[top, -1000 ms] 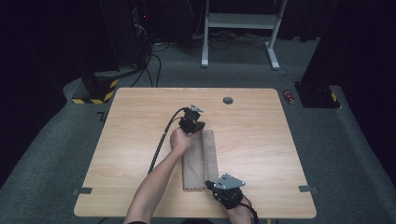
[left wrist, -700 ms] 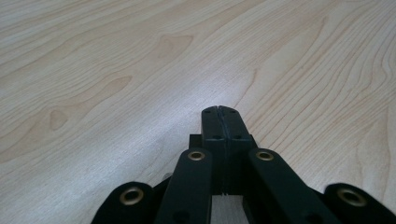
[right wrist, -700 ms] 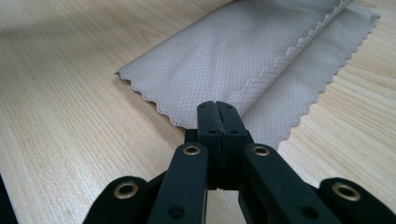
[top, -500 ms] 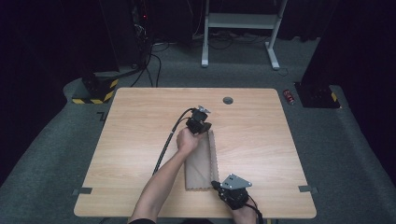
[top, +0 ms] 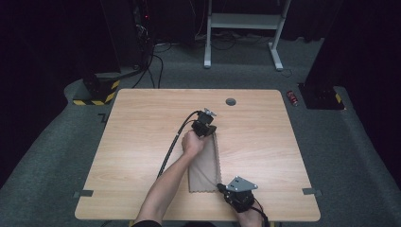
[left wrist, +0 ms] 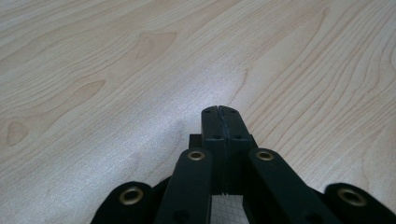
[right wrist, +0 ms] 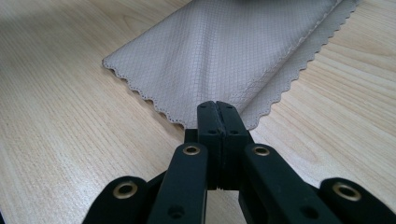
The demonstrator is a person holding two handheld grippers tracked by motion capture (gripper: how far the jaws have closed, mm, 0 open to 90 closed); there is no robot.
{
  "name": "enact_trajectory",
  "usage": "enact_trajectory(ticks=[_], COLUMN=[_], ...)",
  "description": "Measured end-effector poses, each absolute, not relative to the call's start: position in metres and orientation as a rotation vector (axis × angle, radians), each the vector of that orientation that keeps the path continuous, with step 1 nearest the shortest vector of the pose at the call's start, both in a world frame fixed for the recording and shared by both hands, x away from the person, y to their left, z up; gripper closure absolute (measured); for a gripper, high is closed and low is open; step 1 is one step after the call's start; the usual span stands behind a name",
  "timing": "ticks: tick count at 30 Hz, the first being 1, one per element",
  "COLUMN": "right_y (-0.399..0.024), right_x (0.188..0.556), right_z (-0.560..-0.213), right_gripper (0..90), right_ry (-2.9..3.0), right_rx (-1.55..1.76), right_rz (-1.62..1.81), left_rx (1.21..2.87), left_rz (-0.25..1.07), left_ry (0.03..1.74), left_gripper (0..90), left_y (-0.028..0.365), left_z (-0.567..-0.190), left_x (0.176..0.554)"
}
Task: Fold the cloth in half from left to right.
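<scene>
My left claw (top: 206,124) stood at the far end of the cloth (top: 204,165), its jaws pressed together with no gap between them. In the left gripper view the closed tips (left wrist: 219,122) hovered over bare pale wood, and a small patch of gridded fabric (left wrist: 226,210) showed low down behind the jaws; whether the pads had pinched any of it I could not tell. My left hand (top: 194,143) lay over the upper part of the cloth, the forearm reaching in from the near edge and the black cable curving off to the left.

My right claw (top: 222,189) sat at the near right corner of the cloth, close to the front edge of the tabletop (top: 142,118). Its jaws were also fully together (right wrist: 218,116), their tips right at the scalloped hem of the cloth (right wrist: 224,51). Whether they nipped the very edge or merely touched it, I could not say.

The cloth was a beige, grid-textured piece with a zigzag edge, folded into a long narrow strip lying flat on the tabletop, running from one claw to the other. In the right gripper view one layer lay over another, the lower hem peeking out on the right side.

A small round dark grommet (top: 231,101) sat near the far edge, well apart from the cloth.
</scene>
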State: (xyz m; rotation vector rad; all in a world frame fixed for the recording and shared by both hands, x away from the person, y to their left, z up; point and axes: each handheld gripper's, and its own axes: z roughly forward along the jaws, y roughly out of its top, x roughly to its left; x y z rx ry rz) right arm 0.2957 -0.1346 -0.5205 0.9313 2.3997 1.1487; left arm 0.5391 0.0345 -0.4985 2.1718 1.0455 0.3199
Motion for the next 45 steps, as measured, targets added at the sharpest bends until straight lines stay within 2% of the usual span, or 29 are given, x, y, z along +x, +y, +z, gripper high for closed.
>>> enact_trajectory(ticks=[12, 15, 23, 31, 38, 45], right_y=[-0.140, -0.140, -0.148, -0.142, -0.134, -0.130], right_x=[0.298, 0.299, 0.304, 0.310, 0.317, 0.322], right_z=[-0.522, -0.522, -0.517, -0.512, -0.522, -0.523], right_gripper=[88.1, 83.1, 78.5, 76.1, 74.4, 73.5], right_ry=[2.404, 2.407, 2.346, 2.348, 2.409, 2.437], right_rx=[0.964, 0.976, 1.020, 0.996, 0.981, 0.970], right_rz=[1.124, 1.127, 1.165, 1.178, 1.138, 1.101], left_rx=[2.164, 2.135, 2.119, 2.153, 2.108, 2.082], left_rz=[0.339, 0.338, 0.379, 0.434, 0.474, 0.449], left_ry=[1.044, 1.051, 1.021, 1.042, 1.080, 1.056], left_gripper=[88.6, 82.7, 64.7, 59.1, 56.3, 51.3], left_y=[0.033, 0.036, 0.045, 0.064, 0.099, 0.125], left_z=[-0.506, -0.503, -0.494, -0.501, -0.500, -0.502], left_x=[0.541, 0.541, 0.530, 0.515, 0.488, 0.435])
